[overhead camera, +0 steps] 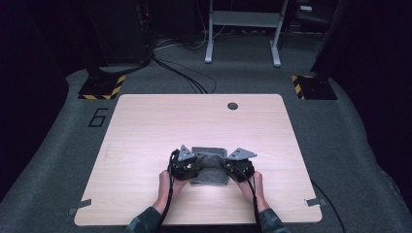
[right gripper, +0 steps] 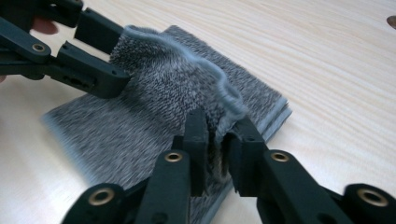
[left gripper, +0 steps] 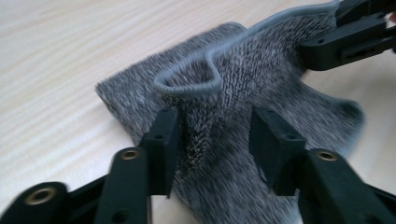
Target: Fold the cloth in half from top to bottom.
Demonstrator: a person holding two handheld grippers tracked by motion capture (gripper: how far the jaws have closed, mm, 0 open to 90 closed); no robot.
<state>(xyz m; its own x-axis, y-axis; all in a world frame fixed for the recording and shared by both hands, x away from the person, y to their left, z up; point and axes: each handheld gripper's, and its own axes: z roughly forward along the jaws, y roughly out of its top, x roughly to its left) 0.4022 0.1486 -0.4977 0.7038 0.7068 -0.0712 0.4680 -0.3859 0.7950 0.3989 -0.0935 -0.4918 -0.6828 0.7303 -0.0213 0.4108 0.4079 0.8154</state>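
From the high view, a folded grey knitted cloth (overhead camera: 210, 167) lies on the wooden counter (overhead camera: 145, 126) between both tools. In the left gripper view, the left tool (left gripper: 215, 135) stands released, cloth loose between its jaws. In the right gripper view, the right tool (right gripper: 219, 144) pinches the cloth's raised hem.

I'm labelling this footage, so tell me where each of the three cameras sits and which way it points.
High view: above the person's side, looking forward and down on the wooden table; both forearms and hands show.
Left gripper view: rides the left gripper, looking along its jaws at the grey knitted cloth.
Right gripper view: rides the right gripper, jaws at the cloth's edge.
Shared: each gripper view shows the other gripper across that cloth.
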